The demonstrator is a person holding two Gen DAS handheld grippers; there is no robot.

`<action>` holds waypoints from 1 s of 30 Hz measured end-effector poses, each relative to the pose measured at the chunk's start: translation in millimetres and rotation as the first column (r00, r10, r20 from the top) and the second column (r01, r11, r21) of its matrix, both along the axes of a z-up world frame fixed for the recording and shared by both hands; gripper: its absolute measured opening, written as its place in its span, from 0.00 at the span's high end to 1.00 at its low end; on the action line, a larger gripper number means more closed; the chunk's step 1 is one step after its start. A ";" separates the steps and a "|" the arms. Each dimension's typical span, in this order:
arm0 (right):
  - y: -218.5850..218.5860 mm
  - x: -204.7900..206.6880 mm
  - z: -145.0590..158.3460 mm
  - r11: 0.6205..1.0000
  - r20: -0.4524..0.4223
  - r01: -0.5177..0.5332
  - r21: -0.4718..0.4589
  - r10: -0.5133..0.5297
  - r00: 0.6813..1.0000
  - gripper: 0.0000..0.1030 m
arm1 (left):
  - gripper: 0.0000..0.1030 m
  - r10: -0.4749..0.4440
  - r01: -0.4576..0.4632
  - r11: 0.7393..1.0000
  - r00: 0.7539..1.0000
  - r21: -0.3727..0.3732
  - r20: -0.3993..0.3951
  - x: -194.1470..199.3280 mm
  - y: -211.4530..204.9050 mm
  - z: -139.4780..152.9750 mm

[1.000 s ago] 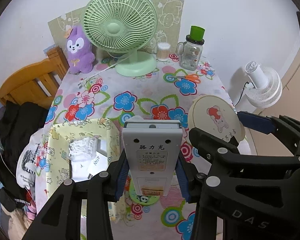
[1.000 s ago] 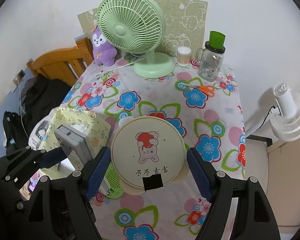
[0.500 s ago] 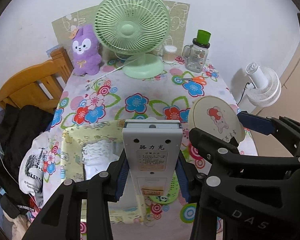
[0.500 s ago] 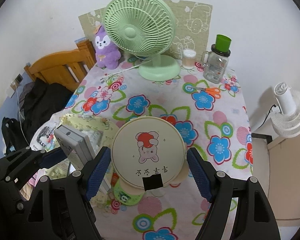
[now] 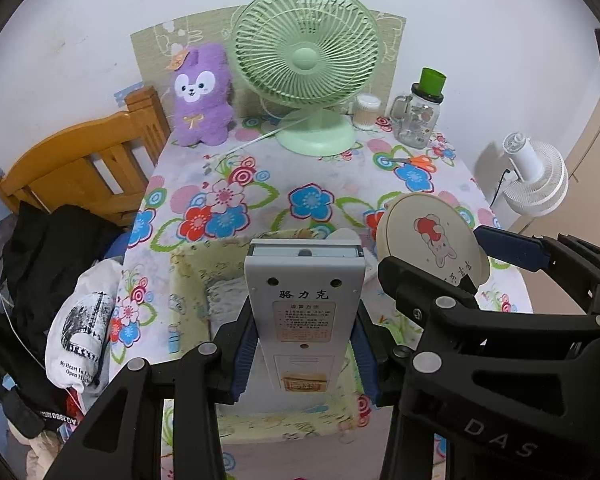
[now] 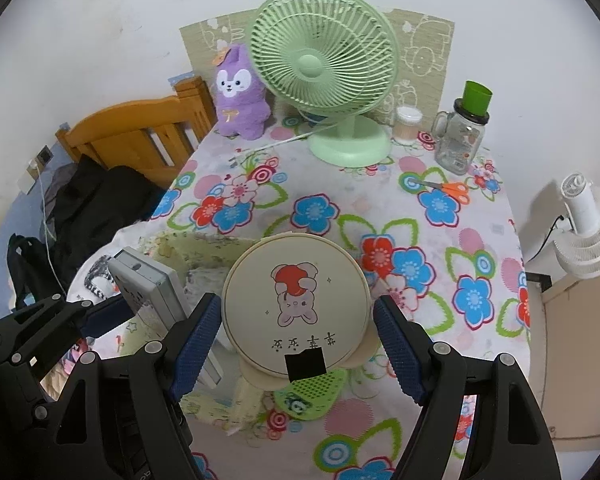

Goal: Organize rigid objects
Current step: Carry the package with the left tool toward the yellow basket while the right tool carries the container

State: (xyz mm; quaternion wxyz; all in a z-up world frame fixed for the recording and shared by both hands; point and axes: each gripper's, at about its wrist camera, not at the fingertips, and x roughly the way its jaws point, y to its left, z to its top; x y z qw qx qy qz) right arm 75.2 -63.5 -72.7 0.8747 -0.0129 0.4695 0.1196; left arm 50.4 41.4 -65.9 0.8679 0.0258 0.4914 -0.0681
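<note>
My left gripper (image 5: 304,354) is shut on a grey power strip (image 5: 304,300), held upright with its labelled back toward the camera, above a pale yellow fabric box (image 5: 188,280) at the table's near edge. The strip also shows in the right wrist view (image 6: 152,288). My right gripper (image 6: 298,332) is shut on a round cream mirror (image 6: 296,300) with a bunny picture, held above the table just right of the box (image 6: 180,244). The mirror also shows in the left wrist view (image 5: 436,240).
On the flowered table (image 6: 380,208) stand a green fan (image 6: 324,68), a purple plush (image 6: 240,92), a cotton-swab jar (image 6: 406,124), a glass jar with green lid (image 6: 462,136) and orange scissors (image 6: 448,188). A green swatter-like piece (image 6: 312,392) lies under the mirror. A wooden chair (image 6: 136,132) stands left.
Both grippers have drawn back and risen with their objects; the table looks farther away and the box sits lower in view. Neither grip has changed.
</note>
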 end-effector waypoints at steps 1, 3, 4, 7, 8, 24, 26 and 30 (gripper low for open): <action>2.3 -0.3 -1.1 1.000 -0.002 0.000 -0.001 0.000 1.000 0.22 | 0.56 0.000 0.000 1.000 1.000 0.001 -0.002 -0.6 2.7 -1.1; 9.9 -1.9 -4.1 1.000 -0.007 -0.002 -0.002 0.002 1.000 0.22 | 0.56 -0.002 0.002 1.000 1.000 0.006 -0.009 -2.2 9.6 -4.1; 13.5 -2.7 -6.3 1.000 -0.010 -0.002 0.000 0.002 1.000 0.22 | 0.56 -0.002 0.002 1.000 1.000 0.011 -0.011 -2.8 12.3 -5.4; 21.7 -4.6 -13.5 1.000 -0.026 0.000 0.007 0.000 1.000 0.22 | 0.56 -0.004 0.004 1.000 1.000 0.022 -0.024 -4.6 19.3 -10.5; 23.6 -5.3 -15.2 1.000 -0.031 0.001 0.008 0.000 1.000 0.22 | 0.56 -0.003 0.004 1.000 1.000 0.022 -0.031 -5.6 22.0 -13.2; 52.4 -8.7 -49.9 0.999 -0.109 -0.030 -0.042 0.026 0.994 0.22 | 0.56 0.024 -0.022 0.999 0.995 0.026 -0.096 -16.1 44.8 -46.4; 54.8 -8.3 -53.4 0.998 -0.115 -0.033 -0.048 0.027 0.993 0.22 | 0.56 0.029 -0.027 0.999 0.994 0.020 -0.104 -15.6 47.7 -49.3; 57.4 -7.1 -60.3 0.998 -0.130 -0.030 -0.053 0.023 0.991 0.22 | 0.56 0.034 -0.032 0.999 0.992 0.020 -0.120 -14.8 51.7 -55.6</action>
